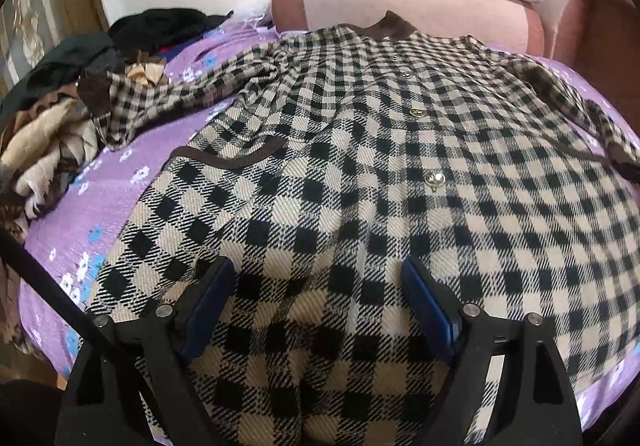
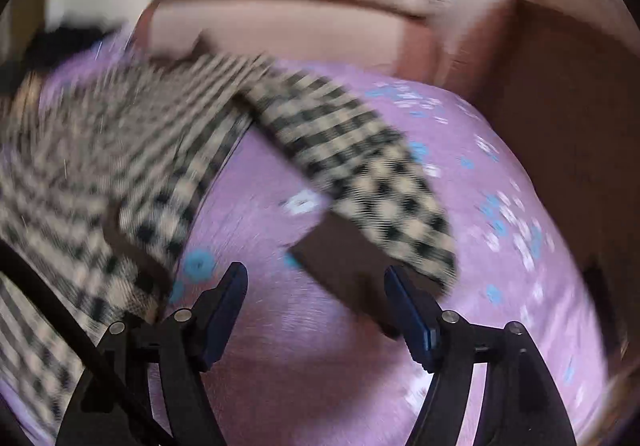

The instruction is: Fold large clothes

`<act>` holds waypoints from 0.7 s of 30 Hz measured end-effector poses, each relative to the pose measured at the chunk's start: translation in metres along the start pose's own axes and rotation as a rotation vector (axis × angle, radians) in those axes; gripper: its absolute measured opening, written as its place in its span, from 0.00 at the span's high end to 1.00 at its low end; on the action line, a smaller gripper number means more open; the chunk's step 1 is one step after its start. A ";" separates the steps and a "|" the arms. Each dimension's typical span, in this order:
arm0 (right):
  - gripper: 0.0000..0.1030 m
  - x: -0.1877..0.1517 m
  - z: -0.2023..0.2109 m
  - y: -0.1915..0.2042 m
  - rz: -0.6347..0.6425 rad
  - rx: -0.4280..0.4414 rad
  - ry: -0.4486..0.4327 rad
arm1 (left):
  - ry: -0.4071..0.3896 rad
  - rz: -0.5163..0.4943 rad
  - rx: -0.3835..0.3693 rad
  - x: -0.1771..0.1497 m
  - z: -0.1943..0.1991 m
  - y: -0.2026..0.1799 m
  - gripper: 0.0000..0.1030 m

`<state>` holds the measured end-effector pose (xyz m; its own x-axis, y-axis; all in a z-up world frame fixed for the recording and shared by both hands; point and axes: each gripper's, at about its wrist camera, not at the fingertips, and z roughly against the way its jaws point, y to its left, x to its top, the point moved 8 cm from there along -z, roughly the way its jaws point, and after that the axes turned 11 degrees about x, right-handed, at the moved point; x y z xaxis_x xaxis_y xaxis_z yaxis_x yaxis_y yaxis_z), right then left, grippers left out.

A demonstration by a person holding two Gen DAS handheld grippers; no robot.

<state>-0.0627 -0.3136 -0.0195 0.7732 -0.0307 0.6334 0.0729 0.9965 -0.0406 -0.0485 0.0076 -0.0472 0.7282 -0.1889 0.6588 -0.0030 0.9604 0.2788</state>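
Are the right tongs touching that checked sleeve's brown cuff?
Cannot tell. The right wrist view shows the open right tongs with the cuff lying between and beyond the tips, but the picture is blurred, so neither contact nor gap shows plainly.

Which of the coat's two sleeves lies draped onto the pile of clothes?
The left-hand sleeve in the left wrist view: its brown cuff reaches the clothes pile. The other sleeve lies on the purple bedspread.

The checked coat (image 1: 360, 149) is showing coarse, matt woven wool with shiny metal buttons (image 1: 435, 178); the purple bedsheet (image 1: 116, 185) is looking thin, crinkled cotton; the gripper pads (image 1: 430, 310) are looking matt blue plastic
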 end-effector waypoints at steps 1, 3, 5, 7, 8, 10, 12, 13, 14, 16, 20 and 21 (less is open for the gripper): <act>0.27 -0.002 -0.014 0.004 0.038 -0.007 0.053 | 0.002 0.005 -0.003 0.000 0.000 0.001 0.17; 0.44 -0.003 -0.022 0.003 0.063 0.016 0.079 | 0.014 0.026 -0.018 0.000 -0.002 0.005 0.16; 1.00 0.002 -0.020 -0.005 0.060 0.009 0.107 | 0.016 0.035 -0.020 -0.001 -0.001 0.006 0.15; 1.00 0.016 -0.009 -0.019 0.049 0.004 0.057 | 0.010 0.033 -0.006 -0.002 0.000 0.005 0.14; 1.00 0.024 -0.002 -0.034 0.007 -0.009 0.021 | 0.006 0.032 0.000 -0.002 -0.001 0.004 0.14; 1.00 0.038 0.018 -0.079 -0.147 -0.028 -0.077 | 0.002 0.040 0.010 -0.002 -0.001 0.003 0.13; 1.00 0.042 0.032 -0.128 -0.288 -0.090 -0.149 | 0.004 0.048 0.012 -0.001 -0.002 0.003 0.13; 1.00 0.037 0.039 -0.155 -0.360 -0.152 -0.172 | 0.006 0.051 0.011 0.000 -0.003 0.004 0.13; 1.00 0.030 0.044 -0.178 -0.420 -0.210 -0.182 | 0.010 0.053 0.010 0.000 -0.003 0.004 0.13; 1.00 0.015 0.053 -0.213 -0.503 -0.314 -0.182 | 0.018 0.065 0.007 0.001 -0.003 0.004 0.12; 0.62 0.009 0.061 -0.195 -0.471 -0.064 -0.196 | 0.015 0.071 0.017 0.002 -0.004 0.004 0.12; 0.45 0.010 0.058 -0.177 -0.419 0.008 -0.185 | 0.015 0.074 0.019 0.002 -0.005 0.004 0.12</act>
<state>-0.1040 -0.4856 0.0387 0.5525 -0.4173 0.7215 0.3500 0.9018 0.2536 -0.0436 0.0116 -0.0479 0.7359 -0.1140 0.6674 -0.0706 0.9675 0.2430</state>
